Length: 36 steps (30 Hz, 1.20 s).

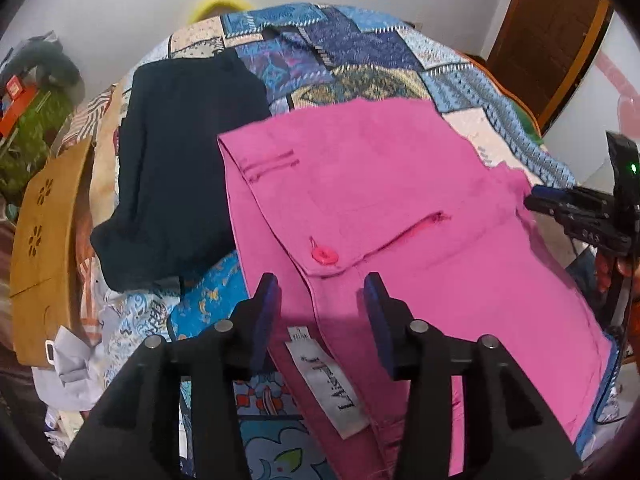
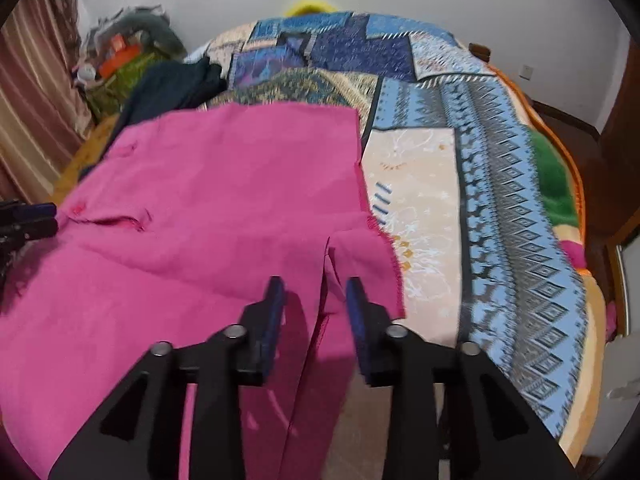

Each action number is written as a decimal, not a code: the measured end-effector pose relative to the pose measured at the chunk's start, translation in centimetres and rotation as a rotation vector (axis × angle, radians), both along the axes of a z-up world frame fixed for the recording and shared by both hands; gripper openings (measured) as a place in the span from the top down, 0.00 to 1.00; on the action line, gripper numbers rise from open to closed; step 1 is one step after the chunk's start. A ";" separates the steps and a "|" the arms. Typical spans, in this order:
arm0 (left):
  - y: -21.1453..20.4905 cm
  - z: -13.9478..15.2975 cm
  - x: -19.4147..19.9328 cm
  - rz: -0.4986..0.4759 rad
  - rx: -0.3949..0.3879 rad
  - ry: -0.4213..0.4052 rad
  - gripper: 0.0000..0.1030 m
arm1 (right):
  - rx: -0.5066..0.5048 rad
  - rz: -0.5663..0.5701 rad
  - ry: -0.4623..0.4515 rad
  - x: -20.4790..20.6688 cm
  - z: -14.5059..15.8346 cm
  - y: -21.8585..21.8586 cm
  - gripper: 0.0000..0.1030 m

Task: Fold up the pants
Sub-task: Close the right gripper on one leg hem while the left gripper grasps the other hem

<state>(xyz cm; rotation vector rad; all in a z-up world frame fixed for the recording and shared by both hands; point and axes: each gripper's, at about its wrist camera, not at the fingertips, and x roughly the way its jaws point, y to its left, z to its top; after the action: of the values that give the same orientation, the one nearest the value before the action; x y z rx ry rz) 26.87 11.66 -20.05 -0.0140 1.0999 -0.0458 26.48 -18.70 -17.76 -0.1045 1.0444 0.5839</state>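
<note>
On the bed: pink pants [image 1: 400, 208] lay spread over a patchwork blanket [image 2: 500, 168].
Waistband: button [image 1: 325, 256] and white label [image 1: 332, 384] showed.
Left gripper [image 1: 322, 292]: fingers spread, above the waistband.
Right gripper [image 2: 316, 296]: fingers spread, over a hem corner.
Beside pants: dark garment [image 1: 180, 176].

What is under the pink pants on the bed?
The pink pants lie on the patchwork bedspread, which shows around them. A dark garment lies beside them. What is directly beneath the pants is covered.

Pink pants [image 1: 400, 208], navy garment [image 1: 180, 168], blue patchwork-patterned bedspread [image 2: 500, 168].
</note>
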 end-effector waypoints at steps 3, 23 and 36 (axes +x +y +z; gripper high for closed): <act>0.9 0.3 1.1 0.031 -0.025 0.004 0.51 | 0.011 -0.009 -0.023 -0.1 1.0 -0.4 0.63; 3.1 -3.7 5.1 0.086 -0.176 0.093 0.74 | 0.078 -0.101 0.090 4.5 -3.1 -0.4 0.66; -0.3 -0.6 5.4 -0.017 -0.038 -0.048 0.95 | -0.006 -0.037 -0.053 2.6 -1.1 -0.5 0.95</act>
<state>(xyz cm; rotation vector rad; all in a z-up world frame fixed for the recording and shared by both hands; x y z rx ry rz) 32.26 11.37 -20.62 -0.0376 1.0512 -0.0824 29.13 -19.22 -18.88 -0.1055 0.9947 0.5415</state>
